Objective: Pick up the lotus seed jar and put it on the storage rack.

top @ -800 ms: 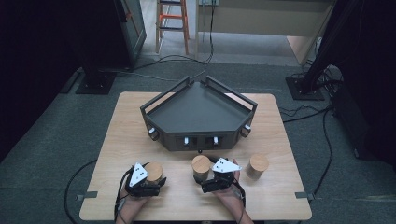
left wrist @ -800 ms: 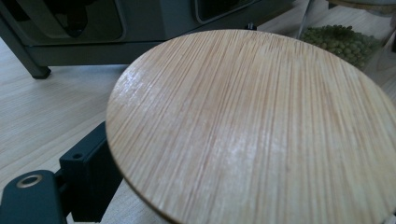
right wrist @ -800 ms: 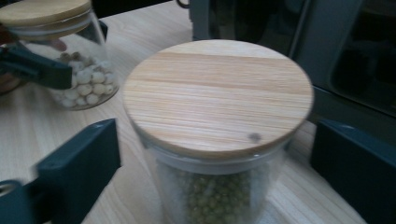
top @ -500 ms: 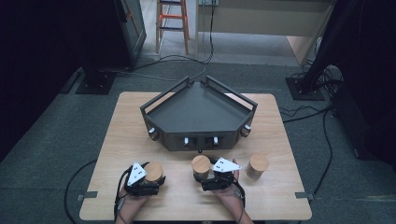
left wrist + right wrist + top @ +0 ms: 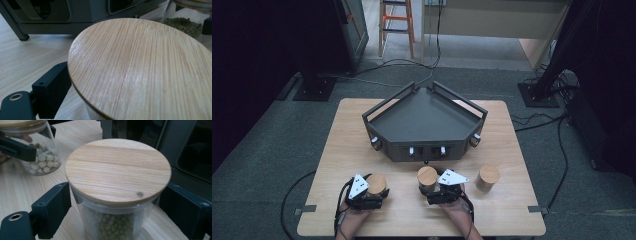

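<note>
jars (image 5: 377,184) with wooden lids, each clasped by a claw (image 5: 371,192), stand on the pale wood table (image 5: 512,210) over grey carpet (image 5: 272,165).

My left gripper (image 5: 364,192) and right gripper (image 5: 443,187) are black, each topped with a grey three-cornered plate, trailing black cables; blocky jaws carry brass-ringed screw holes.

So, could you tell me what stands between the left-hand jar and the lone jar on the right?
In the high view, the green-bean jar stands between the left jar and the lone jar, with the right gripper around it.
</note>
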Demonstrator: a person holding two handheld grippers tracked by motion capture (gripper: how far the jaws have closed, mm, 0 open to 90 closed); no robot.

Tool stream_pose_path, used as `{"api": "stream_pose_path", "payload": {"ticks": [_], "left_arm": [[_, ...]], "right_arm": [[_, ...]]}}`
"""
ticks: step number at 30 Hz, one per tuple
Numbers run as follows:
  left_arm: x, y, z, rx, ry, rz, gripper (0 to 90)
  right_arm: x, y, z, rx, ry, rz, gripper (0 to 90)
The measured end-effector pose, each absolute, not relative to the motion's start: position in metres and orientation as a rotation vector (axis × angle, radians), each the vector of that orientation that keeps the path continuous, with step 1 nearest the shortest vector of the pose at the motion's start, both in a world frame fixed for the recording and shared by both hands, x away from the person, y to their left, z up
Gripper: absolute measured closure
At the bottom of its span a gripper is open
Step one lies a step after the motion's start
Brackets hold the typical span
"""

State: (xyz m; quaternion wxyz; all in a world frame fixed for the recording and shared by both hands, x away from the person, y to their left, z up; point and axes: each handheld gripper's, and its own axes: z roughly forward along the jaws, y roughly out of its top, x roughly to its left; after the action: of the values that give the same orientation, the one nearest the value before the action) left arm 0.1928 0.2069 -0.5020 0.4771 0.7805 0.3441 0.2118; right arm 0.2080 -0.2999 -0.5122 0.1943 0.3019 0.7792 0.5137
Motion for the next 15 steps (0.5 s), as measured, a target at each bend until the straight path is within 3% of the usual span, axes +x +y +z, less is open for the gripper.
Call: {"api": "stream_pose_path", "payload": {"ticks": [15], "left_arm": [[0.1922,0.2058,-0.5015,1.911,0.843,0.525,10.0]], "right_arm": [[0.2069,-0.2976,-0.5115,0.859,2.177,1.424,10.5]]}}
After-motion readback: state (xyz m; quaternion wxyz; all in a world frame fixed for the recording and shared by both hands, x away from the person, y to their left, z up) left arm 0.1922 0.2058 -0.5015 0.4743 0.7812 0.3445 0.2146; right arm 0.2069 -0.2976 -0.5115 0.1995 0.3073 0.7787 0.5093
